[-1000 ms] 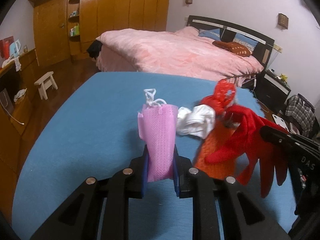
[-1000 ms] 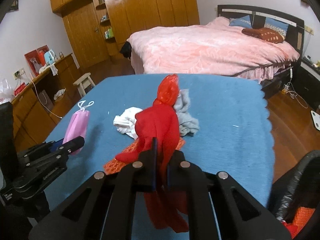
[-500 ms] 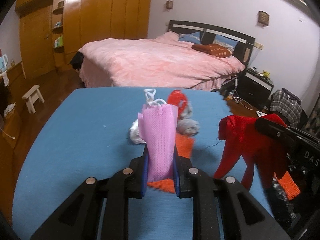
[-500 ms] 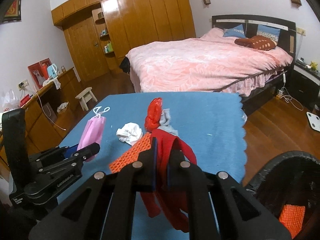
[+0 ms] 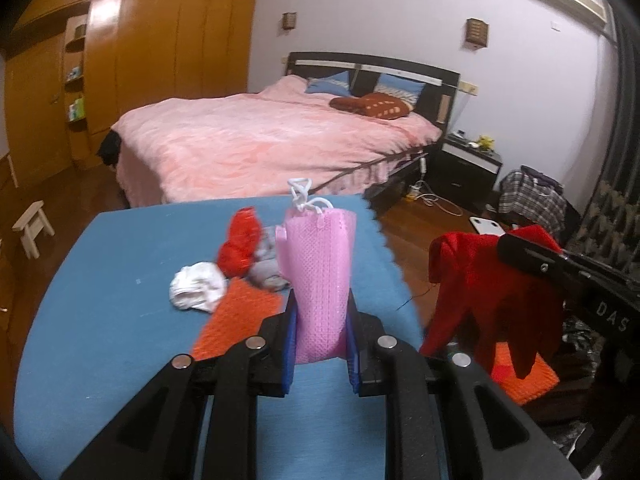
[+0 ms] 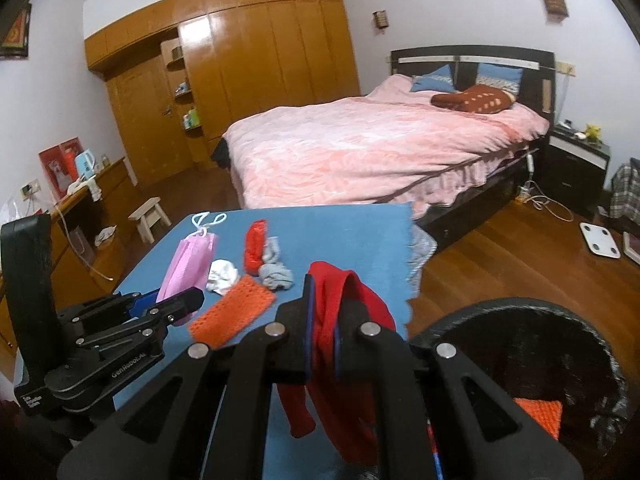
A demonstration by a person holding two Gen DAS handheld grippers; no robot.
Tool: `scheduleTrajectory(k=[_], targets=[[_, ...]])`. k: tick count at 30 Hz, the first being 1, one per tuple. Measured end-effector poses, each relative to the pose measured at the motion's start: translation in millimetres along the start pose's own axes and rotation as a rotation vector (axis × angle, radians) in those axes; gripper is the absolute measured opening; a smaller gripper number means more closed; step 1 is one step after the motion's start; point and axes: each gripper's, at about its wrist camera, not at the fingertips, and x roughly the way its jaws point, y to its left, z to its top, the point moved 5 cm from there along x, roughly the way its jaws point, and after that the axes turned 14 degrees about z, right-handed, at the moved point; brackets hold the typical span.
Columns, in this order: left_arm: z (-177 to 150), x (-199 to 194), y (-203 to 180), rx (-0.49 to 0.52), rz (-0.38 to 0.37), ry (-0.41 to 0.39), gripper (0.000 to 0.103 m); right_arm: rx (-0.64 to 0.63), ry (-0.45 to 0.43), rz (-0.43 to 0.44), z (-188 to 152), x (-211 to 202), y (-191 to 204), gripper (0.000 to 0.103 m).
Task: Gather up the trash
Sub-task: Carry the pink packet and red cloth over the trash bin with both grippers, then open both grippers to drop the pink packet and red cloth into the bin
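Red limp cloth (image 6: 340,320) hangs clenched in the right claw (image 6: 322,334) beside the black round bin (image 6: 540,360). Centre it over the bin before releasing. Left claw (image 5: 320,344) grips a pink mask (image 5: 320,276).

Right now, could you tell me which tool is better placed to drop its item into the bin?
The right tool, I think. It holds the red glove close to the black bin, at the table's edge. The left tool, holding the pink mask, is over the blue table, farther away.

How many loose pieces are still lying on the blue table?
4: white wad, red wad, grey rag beside it, orange mesh nearest. More may hide behind the hand-held grippers.
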Motion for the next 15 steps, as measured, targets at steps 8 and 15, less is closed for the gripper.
scheduleTrajectory(k=[8, 15], targets=[[7.7, -15.4, -54.2, 0.043, -0.081, -0.03, 0.021, 0.037, -0.023, -0.091, -8.5, -39.5, -37.5, 0.007], [4.6, -22.7, -100.9, 0.087, -0.158, -0.032, 0.021, 0.071, -0.02, -0.172, -23.7, -69.4, -72.3, 0.007]])
